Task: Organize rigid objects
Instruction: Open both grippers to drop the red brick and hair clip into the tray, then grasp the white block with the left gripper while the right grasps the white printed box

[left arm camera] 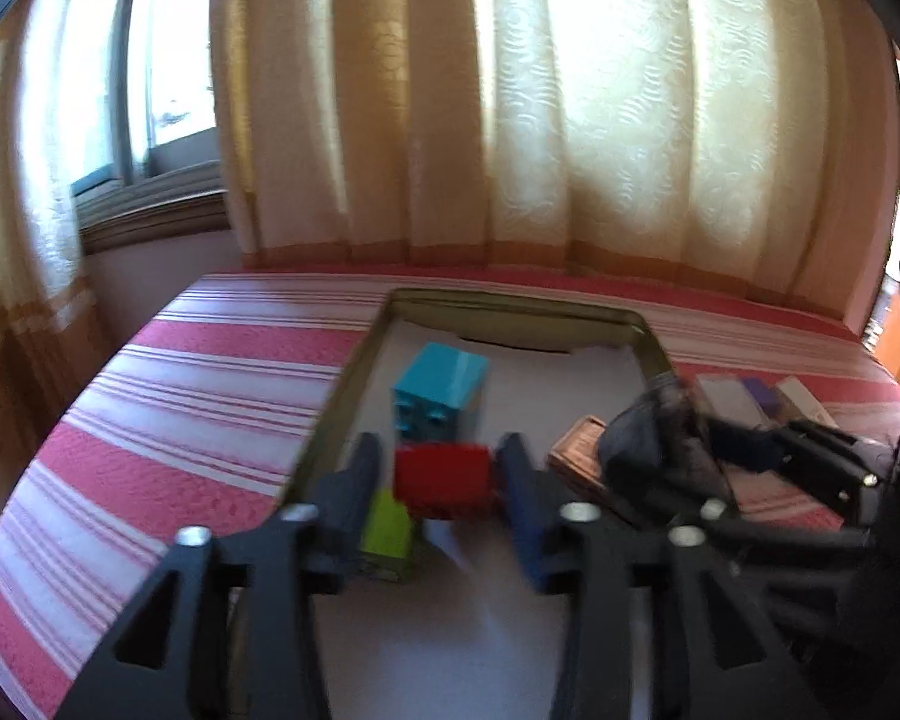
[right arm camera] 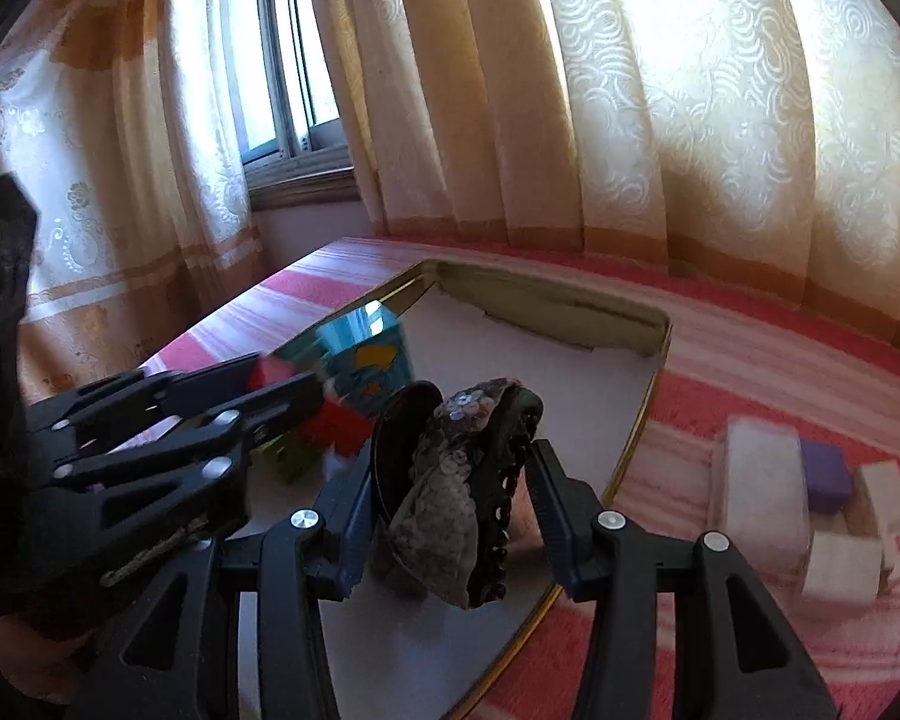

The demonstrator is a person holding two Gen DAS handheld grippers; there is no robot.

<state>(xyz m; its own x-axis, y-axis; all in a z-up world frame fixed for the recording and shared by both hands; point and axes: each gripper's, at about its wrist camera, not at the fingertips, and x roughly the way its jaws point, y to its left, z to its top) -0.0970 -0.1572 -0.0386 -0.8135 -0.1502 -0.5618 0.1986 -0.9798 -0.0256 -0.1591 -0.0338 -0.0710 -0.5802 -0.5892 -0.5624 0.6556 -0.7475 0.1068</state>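
Note:
My left gripper (left arm camera: 441, 480) is shut on a red block (left arm camera: 443, 478) and holds it over the near part of a shallow gold-rimmed tin tray (left arm camera: 354, 378). A teal block (left arm camera: 441, 399) stands inside the tray just beyond it, and a lime-green block (left arm camera: 387, 531) sits below the left finger. My right gripper (right arm camera: 450, 480) is shut on a dark sequined hair clip (right arm camera: 456, 480), held above the tray's right side (right arm camera: 636, 420). The left gripper also shows in the right wrist view (right arm camera: 306, 414), with the red block (right arm camera: 339, 429) and teal block (right arm camera: 366, 363).
The tray lies on a bed with a red and white striped cover (left arm camera: 168, 420). A brown box (left arm camera: 576, 456) lies right of the tray. White and purple boxes (right arm camera: 810, 504) lie on the cover further right. Curtains (left arm camera: 510, 120) and a window (right arm camera: 282, 60) stand behind.

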